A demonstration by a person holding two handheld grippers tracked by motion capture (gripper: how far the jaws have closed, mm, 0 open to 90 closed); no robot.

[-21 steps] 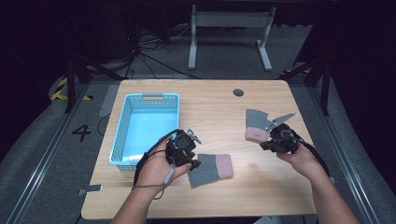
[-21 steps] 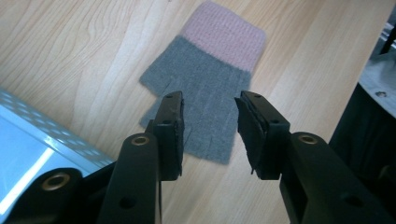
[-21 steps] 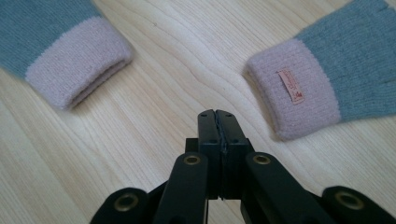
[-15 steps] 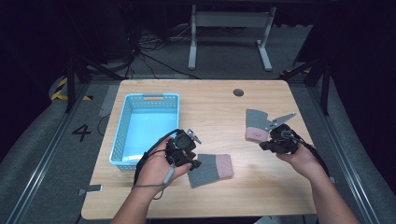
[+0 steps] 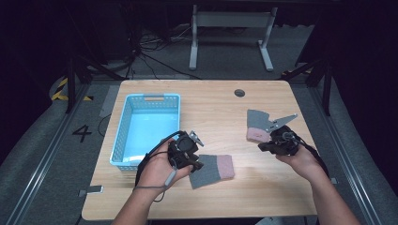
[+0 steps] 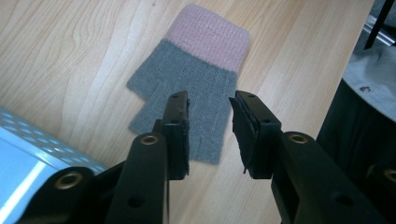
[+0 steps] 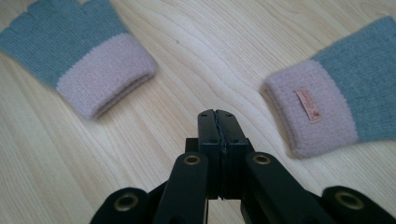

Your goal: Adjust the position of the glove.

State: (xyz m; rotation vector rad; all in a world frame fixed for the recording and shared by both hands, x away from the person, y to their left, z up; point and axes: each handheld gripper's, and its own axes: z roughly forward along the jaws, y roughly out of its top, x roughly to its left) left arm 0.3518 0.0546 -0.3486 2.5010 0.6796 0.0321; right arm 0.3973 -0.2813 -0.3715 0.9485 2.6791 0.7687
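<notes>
Your left gripper [image 6: 209, 123] hangs with its jaws parted just over the finger end of the near fingerless glove [image 6: 196, 93], nothing between the pads yet. Your right gripper [image 7: 217, 116] has its jaws pressed together, empty, pointing at bare wood between the two gloves. That near glove lies flat on the wooden table [image 5: 211, 101], just right of the blue basket [image 5: 123, 136]; the far glove [image 5: 258, 124] lies in front of your right gripper. Expect soft, light, floppy knit (it will drape, not hold shape), so pinch the thick pink cuff [image 6: 210, 39] or a gathered fold of the grey body. Against the earlier frames, nothing has shifted: both hands, both gloves and the basket sit where they were.
</notes>
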